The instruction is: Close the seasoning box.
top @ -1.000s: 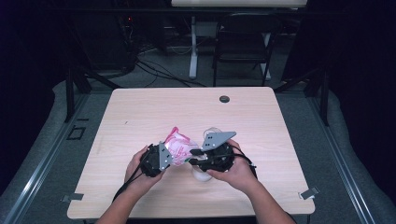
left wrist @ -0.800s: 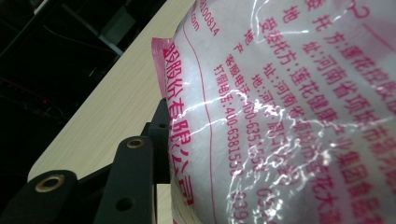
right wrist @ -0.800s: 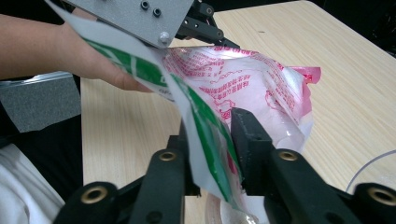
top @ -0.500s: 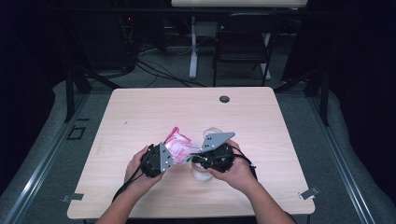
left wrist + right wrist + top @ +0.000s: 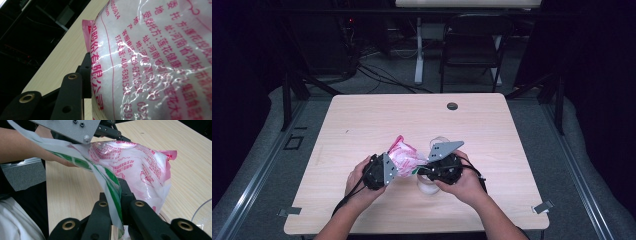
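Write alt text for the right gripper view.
The right gripper is shut on the green-striped edge of a pink-printed plastic bag held above a wooden table. The left gripper meets the bag from the top of the frame.

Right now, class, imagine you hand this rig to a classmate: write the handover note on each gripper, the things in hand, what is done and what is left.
Left gripper: shut on the pink-printed bag, which presses against its camera.
Right gripper: shut on the bag's green-striped strip, pulled taut between both hands.
Bag: held just above the table, near its front; a clear cup stands below the right hand.
Done: both grips set.
Left: the bag looks unopened; probably tear it, then perhaps pour into the cup.
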A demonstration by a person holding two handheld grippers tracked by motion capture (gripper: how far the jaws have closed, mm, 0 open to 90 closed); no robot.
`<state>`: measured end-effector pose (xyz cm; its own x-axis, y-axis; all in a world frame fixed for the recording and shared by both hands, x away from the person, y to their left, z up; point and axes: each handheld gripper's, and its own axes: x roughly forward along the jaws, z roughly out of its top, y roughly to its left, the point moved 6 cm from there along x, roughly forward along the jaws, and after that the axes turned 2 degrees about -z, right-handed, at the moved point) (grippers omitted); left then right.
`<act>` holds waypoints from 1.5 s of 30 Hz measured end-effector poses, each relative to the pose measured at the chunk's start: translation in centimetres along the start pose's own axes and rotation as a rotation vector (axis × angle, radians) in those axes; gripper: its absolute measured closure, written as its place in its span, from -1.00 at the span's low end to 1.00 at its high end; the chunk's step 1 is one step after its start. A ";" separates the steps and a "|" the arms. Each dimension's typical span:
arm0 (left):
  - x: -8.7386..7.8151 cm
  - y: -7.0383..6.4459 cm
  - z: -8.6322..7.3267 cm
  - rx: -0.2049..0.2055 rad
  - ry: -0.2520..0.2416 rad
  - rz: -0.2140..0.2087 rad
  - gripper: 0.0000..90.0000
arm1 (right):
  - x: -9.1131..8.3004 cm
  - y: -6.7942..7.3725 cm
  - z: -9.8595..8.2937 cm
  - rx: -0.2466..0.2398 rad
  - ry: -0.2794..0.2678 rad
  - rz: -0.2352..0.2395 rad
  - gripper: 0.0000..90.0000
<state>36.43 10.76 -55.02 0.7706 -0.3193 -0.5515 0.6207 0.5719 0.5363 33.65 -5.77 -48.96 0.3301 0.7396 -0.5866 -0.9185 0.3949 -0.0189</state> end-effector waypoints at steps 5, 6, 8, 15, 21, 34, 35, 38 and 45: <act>0.0 0.0 0.0 0.010 -0.003 0.009 0.31 | 0.0 0.0 -0.1 0.000 0.003 0.008 1.00; 0.0 0.0 0.1 0.015 -0.001 0.009 0.31 | 0.0 0.0 -0.1 0.000 0.004 0.008 1.00; 0.0 0.0 0.1 0.020 0.000 0.012 0.31 | 0.0 0.0 -0.1 0.006 0.002 0.012 1.00; 0.0 0.1 0.2 0.028 0.002 0.031 0.31 | 0.1 -0.1 -0.3 0.021 0.005 0.022 1.00; -0.1 0.1 0.2 0.043 0.009 0.039 0.31 | 0.2 -0.1 -0.4 0.029 0.003 0.028 1.00; -0.2 0.0 0.4 0.070 0.020 0.066 0.31 | 0.2 -0.4 -0.7 0.026 0.015 0.036 1.00; -0.2 0.0 0.4 0.073 0.020 0.070 0.31 | 0.2 -0.4 -0.7 0.029 0.013 0.035 1.00; -0.2 0.0 0.5 0.089 0.024 0.080 0.31 | 0.1 -0.5 -0.8 0.029 0.017 0.032 1.00; -0.3 0.0 0.5 0.108 0.018 0.109 0.32 | 0.2 -0.5 -1.0 0.031 0.022 0.033 1.00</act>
<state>36.29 10.49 -54.56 0.8319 -0.2456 -0.4976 0.5466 0.5177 0.6582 33.99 -6.33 -49.89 0.2947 0.7406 -0.6039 -0.9216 0.3874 0.0254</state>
